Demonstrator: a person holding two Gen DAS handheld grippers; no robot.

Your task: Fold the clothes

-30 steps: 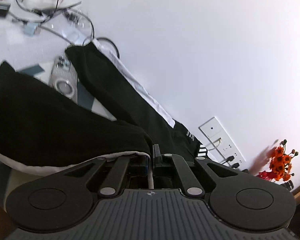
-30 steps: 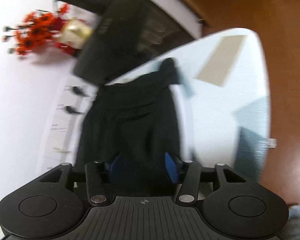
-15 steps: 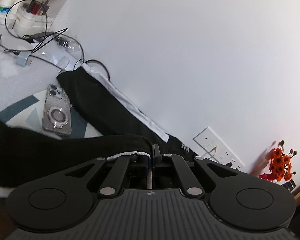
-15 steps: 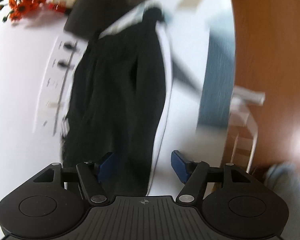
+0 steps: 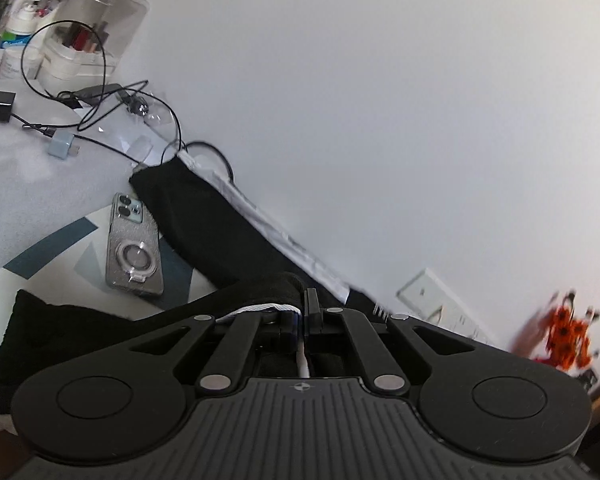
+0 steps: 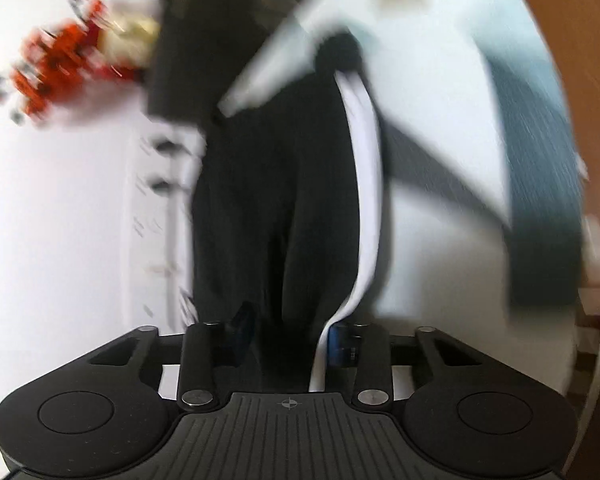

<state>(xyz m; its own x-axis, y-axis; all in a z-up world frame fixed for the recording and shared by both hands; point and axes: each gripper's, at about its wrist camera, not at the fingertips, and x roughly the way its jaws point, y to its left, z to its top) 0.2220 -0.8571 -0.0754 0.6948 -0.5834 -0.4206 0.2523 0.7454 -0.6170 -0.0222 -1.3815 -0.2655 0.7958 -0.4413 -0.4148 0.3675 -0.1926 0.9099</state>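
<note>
Left gripper [image 5: 303,322] closed tight on a fold of the black trousers [image 5: 216,232] with a white side stripe, which lie stretched along the wall on the white table [image 5: 16,168], one leg just beside a smartphone [image 5: 134,246] in a clear case. Right gripper [image 6: 288,334] with jaws apart around the same trousers [image 6: 260,200], cloth between the blue pads, view much blurred. Near the far end, orange flowers [image 5: 567,332] and cables [image 5: 80,96].
</note>
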